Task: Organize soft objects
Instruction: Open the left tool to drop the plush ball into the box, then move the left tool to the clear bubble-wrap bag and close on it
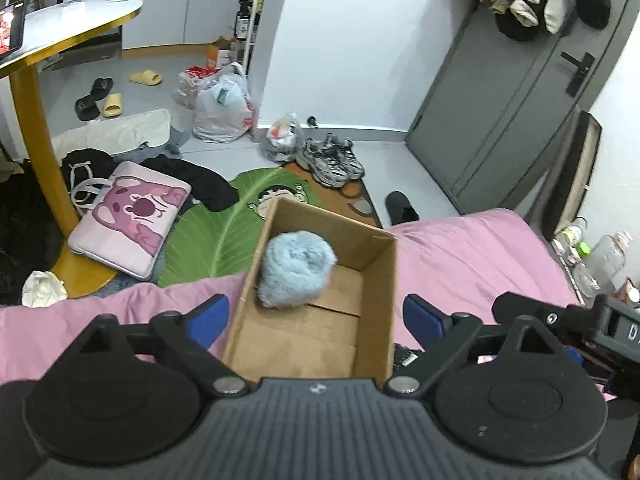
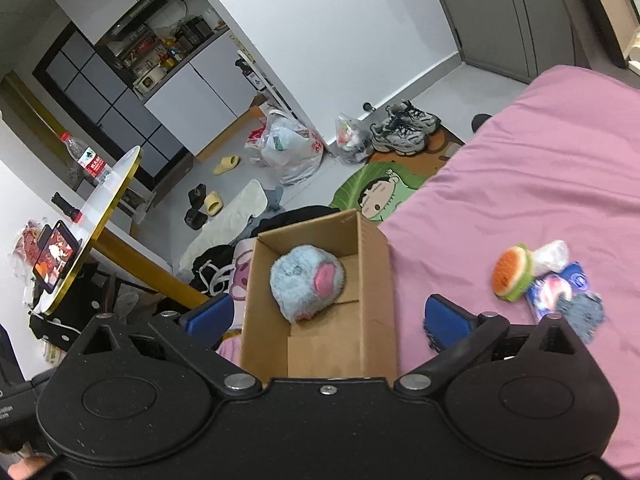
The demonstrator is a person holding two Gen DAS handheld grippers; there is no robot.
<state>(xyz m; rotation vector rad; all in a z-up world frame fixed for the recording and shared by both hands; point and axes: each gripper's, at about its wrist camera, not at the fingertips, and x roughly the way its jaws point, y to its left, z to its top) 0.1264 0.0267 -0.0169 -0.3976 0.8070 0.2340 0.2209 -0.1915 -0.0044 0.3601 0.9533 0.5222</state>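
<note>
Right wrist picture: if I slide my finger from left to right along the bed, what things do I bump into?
cardboard box with the fluffy blue plush toy inside → burger toy → blue packet, all on the pink bed cover.

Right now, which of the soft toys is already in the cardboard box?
The fluffy blue plush with the pink patch lies inside the cardboard box; the burger plush sits outside on the pink bedsheet.

Pink bed (image 2: 540, 184): cardboard box (image 2: 376, 280), burger plush (image 2: 512, 272).
</note>
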